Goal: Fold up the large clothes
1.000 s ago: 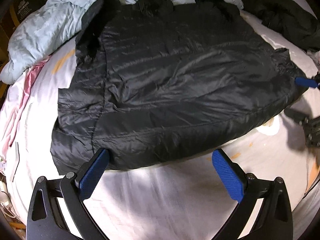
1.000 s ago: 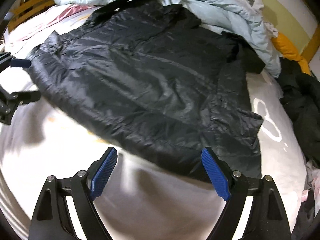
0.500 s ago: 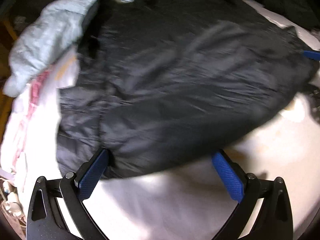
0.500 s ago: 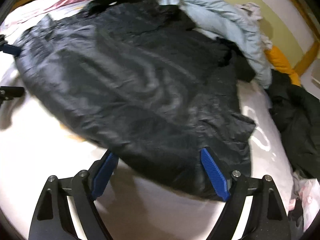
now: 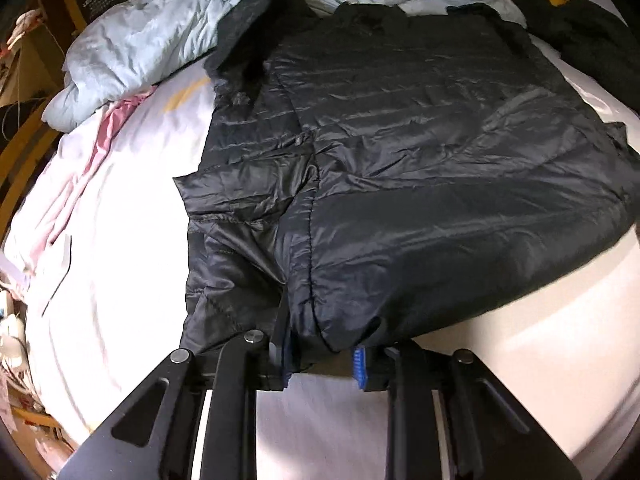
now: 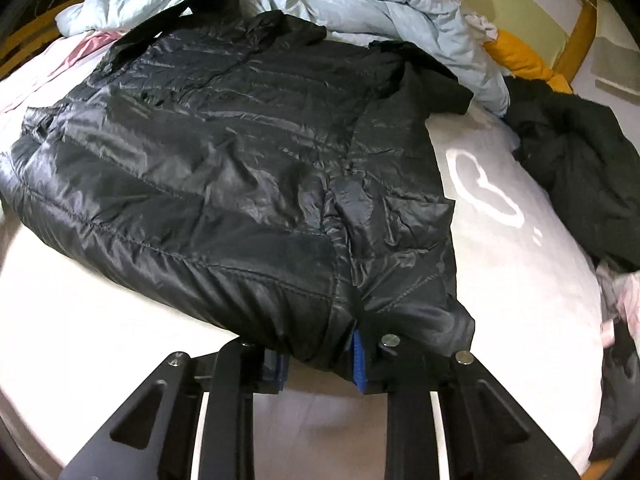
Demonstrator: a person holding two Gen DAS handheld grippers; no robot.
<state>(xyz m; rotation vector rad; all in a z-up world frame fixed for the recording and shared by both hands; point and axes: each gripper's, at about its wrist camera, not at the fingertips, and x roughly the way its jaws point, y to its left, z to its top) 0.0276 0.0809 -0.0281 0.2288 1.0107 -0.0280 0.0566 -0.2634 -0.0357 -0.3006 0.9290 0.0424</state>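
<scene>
A black quilted puffer jacket (image 5: pixel 420 168) lies spread flat on a bed covered by a white sheet (image 5: pixel 120 240), its collar end toward the far side; the left gripper (image 5: pixel 320 360) has its blue-padded fingers (image 5: pixel 359 364) drawn narrow and pinching the near hem at the jacket's left corner, fabric bunched between them; the right gripper (image 6: pixel 320 356) likewise has its fingers (image 6: pixel 357 360) drawn close on the hem near a side seam, at the right corner; a crumpled pale blue duvet (image 5: pixel 160 32) is heaped beyond the jacket, touching its collar; a pink cloth (image 5: pixel 108 120) lies along the sheet's left side; a second dark garment (image 6: pixel 580 168) sits piled to the right, apart from the jacket, with a mustard-yellow fabric (image 6: pixel 516 56) behind it
</scene>
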